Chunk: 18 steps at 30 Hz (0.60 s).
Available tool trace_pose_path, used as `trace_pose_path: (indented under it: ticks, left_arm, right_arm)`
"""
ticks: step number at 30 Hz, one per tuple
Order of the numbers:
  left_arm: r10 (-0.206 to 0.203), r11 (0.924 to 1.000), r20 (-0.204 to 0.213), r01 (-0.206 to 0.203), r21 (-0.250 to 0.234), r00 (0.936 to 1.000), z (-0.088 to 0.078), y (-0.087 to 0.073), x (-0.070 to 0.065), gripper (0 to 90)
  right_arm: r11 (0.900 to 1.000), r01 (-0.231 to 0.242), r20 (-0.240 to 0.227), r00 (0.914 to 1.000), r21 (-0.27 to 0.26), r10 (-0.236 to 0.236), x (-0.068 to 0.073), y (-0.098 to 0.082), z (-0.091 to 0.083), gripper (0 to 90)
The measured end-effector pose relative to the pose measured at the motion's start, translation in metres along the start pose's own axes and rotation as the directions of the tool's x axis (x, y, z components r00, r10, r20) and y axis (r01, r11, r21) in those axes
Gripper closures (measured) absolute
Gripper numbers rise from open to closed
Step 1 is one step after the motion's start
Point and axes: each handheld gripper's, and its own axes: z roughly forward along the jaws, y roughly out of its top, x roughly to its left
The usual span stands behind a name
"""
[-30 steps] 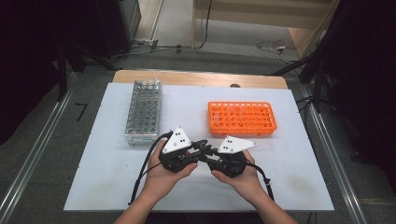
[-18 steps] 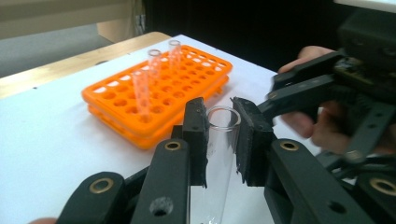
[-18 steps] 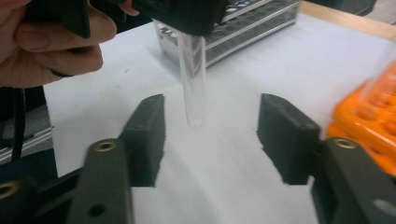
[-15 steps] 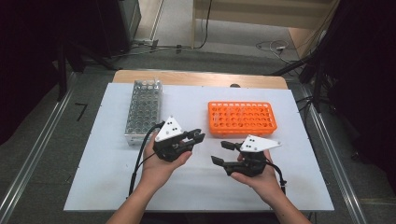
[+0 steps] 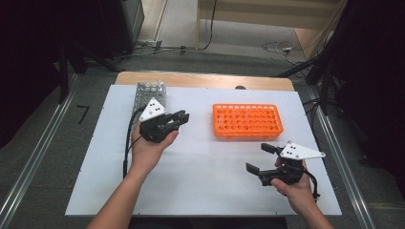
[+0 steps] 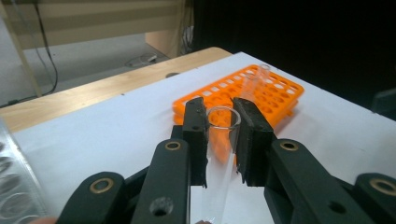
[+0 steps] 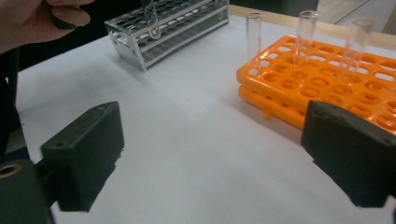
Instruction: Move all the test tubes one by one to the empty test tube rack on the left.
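High view: over the white tabletop (image 5: 205, 186), held up in the person's left hand, left hand-held gripper (image 5: 180, 117), pointing toward the orange rack (image 5: 248, 121) and just in front of the metal rack (image 5: 148, 93). At lower right, near the tabletop's edge, right hand-held gripper (image 5: 259, 158), spread wide after just opening, with nothing between the jaws.

Left gripper view: clamped on a clear glass test tube (image 6: 223, 135) a little below its open rim, left hand-held gripper (image 6: 223, 112), with the tube running back between the jaws and its mouth toward the orange rack (image 6: 280, 95). Beyond, standing in a hole of that rack, a second tube (image 6: 254, 81).

Right gripper view: both black pads far apart and empty, right hand-held gripper (image 7: 212, 154) over bare tabletop. Ahead, three tubes upright in the orange rack (image 7: 327, 70); farther off, hanging in front of the metal rack (image 7: 177, 28), the round bottom of the held test tube (image 7: 150, 18) below the other hand (image 7: 32, 18).

Likely handling: light, stiff, thin-walled glass, smooth and slippery, quick to crack under a hard squeeze or a knock on a rack edge. Best taken across the straight wall near the rim, as here, squarely between the pads, with only gentle pressure and the length kept in line with the hole.
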Motion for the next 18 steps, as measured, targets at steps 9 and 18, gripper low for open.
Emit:
trace_pose_path:
  ticks: [9,18]
  left_arm:
    - [-0.034,0.9994,-0.075,0.033,-0.006,0.9966,0.003,0.006,0.033,75.7]
    - [-0.022,0.9995,-0.153,0.019,-0.024,0.9879,0.010,0.027,0.061,75.7]
  right_arm:
    - [0.999,-0.029,0.006,0.9995,0.018,0.029,-0.019,-0.021,-0.020,0.0]
    - [0.999,-0.038,0.030,0.9989,0.035,0.037,-0.025,-0.030,-0.025,0.0]
